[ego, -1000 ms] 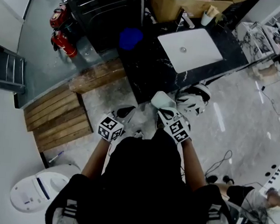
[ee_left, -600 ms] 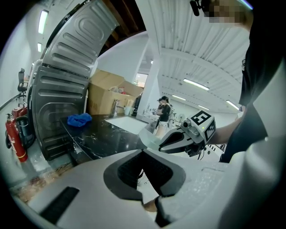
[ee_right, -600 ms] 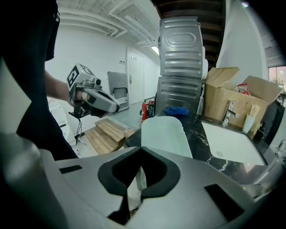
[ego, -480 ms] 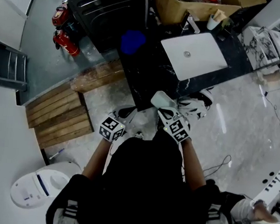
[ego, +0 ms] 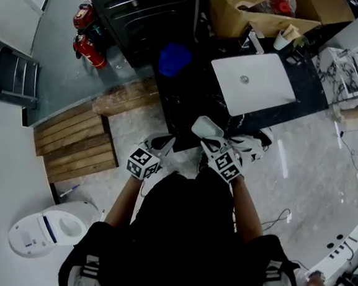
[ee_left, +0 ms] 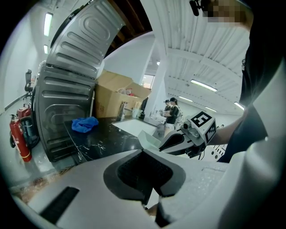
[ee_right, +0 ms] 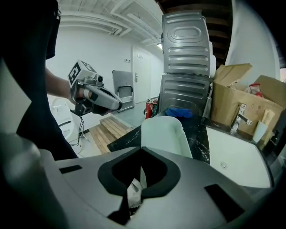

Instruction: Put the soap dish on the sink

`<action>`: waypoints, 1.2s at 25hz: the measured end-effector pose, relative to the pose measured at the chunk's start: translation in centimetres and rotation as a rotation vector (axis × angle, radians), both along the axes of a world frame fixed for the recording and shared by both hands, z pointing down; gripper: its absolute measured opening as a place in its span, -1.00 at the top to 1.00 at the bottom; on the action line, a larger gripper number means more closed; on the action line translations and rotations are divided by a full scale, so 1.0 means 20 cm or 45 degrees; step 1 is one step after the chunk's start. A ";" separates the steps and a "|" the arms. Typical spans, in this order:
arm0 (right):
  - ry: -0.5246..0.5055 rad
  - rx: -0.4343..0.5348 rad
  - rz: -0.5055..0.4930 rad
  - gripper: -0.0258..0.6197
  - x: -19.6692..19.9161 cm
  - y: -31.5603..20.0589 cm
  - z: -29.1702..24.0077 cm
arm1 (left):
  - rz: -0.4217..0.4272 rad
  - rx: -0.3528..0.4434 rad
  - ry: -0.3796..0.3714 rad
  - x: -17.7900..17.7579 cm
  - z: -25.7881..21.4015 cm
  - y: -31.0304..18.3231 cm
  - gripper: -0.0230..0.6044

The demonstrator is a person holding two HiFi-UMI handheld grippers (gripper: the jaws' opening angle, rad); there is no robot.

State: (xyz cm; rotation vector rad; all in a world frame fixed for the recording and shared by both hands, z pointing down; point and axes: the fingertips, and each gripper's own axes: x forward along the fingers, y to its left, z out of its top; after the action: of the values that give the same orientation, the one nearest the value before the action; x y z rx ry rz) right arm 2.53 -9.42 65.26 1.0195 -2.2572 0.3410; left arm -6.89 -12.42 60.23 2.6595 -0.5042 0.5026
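Note:
A pale green soap dish [ee_right: 163, 133] sticks out forward from my right gripper [ee_right: 136, 188], which is shut on its near edge. In the head view the dish [ego: 205, 127] hangs just off the near edge of the black marble counter [ego: 189, 93]. The white sink [ego: 254, 83] is set in that counter, further right. My left gripper [ego: 161, 145] is held beside the right one, lower left, over the floor. Its jaws [ee_left: 149, 202] are shut with nothing between them. From the left gripper view the right gripper [ee_left: 166, 144] and the dish [ee_left: 149, 139] show side-on.
A blue cloth [ego: 174, 58] lies on the counter's left part. A faucet [ego: 256, 41], a cup [ego: 282, 39] and a cardboard box [ego: 253, 9] stand behind the sink. A wooden pallet [ego: 73, 142], fire extinguishers [ego: 87, 35] and a toilet [ego: 47, 230] are at the left.
The counter and sink have slid down and right in the head view, closer to the grippers. Both grippers keep their pose, the dish still held.

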 end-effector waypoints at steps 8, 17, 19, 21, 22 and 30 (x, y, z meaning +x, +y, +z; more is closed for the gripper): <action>-0.027 -0.031 -0.069 0.93 0.09 -0.16 0.02 | -0.079 0.007 0.001 0.09 -0.03 -0.15 0.93; -0.006 -0.053 -0.229 0.93 0.15 -0.33 0.06 | -0.213 0.007 -0.001 0.15 0.00 -0.28 0.93; 0.009 -0.071 -0.276 0.93 0.16 -0.36 0.08 | -0.250 0.010 0.003 0.17 0.00 -0.30 0.93; 0.029 -0.095 -0.322 0.93 0.16 -0.38 0.11 | -0.283 0.009 0.004 0.18 0.01 -0.31 0.93; 0.039 -0.104 -0.345 0.93 0.16 -0.40 0.12 | -0.299 0.007 0.002 0.18 0.01 -0.32 0.93; 0.100 -0.121 -0.535 0.93 0.20 -0.46 0.18 | -0.449 0.010 0.003 0.20 0.02 -0.36 0.93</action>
State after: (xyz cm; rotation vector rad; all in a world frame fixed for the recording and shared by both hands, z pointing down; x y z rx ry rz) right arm 6.48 -18.66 68.80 0.4826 -2.2878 0.2186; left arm -2.86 -19.54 60.71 2.4991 -0.9512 0.3898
